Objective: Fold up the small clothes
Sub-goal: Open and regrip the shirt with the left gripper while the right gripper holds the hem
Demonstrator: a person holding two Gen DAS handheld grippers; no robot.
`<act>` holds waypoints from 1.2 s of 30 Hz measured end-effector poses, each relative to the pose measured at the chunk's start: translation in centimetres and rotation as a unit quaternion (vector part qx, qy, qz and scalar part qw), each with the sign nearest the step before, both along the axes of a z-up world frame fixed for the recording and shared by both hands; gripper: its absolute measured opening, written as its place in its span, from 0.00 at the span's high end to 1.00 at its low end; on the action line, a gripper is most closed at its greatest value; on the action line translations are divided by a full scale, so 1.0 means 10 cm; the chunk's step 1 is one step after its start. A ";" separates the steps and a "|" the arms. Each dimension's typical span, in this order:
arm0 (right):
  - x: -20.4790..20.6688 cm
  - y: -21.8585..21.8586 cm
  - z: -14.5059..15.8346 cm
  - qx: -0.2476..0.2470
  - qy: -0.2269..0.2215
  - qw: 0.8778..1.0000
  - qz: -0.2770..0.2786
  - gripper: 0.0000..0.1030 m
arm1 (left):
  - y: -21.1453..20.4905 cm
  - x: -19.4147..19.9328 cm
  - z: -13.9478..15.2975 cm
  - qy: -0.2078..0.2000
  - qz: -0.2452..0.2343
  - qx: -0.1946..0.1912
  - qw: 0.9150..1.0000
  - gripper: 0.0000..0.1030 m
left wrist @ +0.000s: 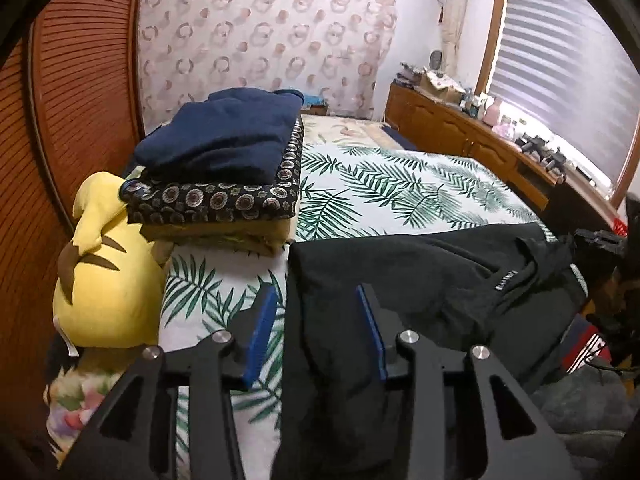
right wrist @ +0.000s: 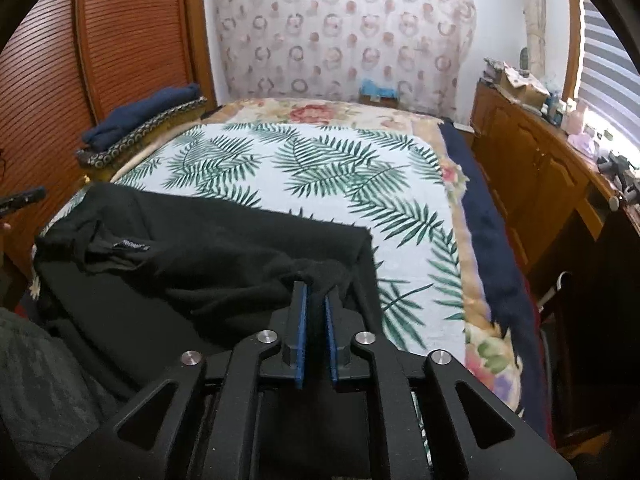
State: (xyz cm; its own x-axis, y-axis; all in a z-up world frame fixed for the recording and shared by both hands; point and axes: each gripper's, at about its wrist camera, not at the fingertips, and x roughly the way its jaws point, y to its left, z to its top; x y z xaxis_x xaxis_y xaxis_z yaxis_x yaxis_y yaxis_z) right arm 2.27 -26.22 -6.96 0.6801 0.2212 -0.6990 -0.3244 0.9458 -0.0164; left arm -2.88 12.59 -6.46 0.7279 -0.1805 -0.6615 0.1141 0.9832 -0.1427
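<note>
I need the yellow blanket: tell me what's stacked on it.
On the yellow blanket lies a dark floral cloth, with a folded navy garment on top. Anything between the layers is hidden.

left gripper [left wrist: 316, 300]: we see black angular linkage arms, blue finger pads [left wrist: 262, 332], four silver round pivot screws, triangular cutouts | right gripper [right wrist: 316, 292]: we see same black build, blue pads, silver screws

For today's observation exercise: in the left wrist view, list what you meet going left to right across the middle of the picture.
Wooden slatted door → yellow plush toy → stack of folded clothes → palm-leaf bedspread → black garment
</note>
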 end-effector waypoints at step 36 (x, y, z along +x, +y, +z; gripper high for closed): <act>1.06 0.05 -0.56 0.008 0.078 0.997 0.004 0.36 | -0.06 0.95 -0.57 0.097 -0.015 -0.003 0.995 0.61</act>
State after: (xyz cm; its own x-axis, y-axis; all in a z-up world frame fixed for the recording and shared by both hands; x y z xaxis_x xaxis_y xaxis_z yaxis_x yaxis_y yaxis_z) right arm 12.87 -25.75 -12.53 0.5615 0.2379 -0.7926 -0.3290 0.9430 0.0500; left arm 6.58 12.03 -12.11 0.5804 -0.2041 -0.7884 0.1134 0.9789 -0.1699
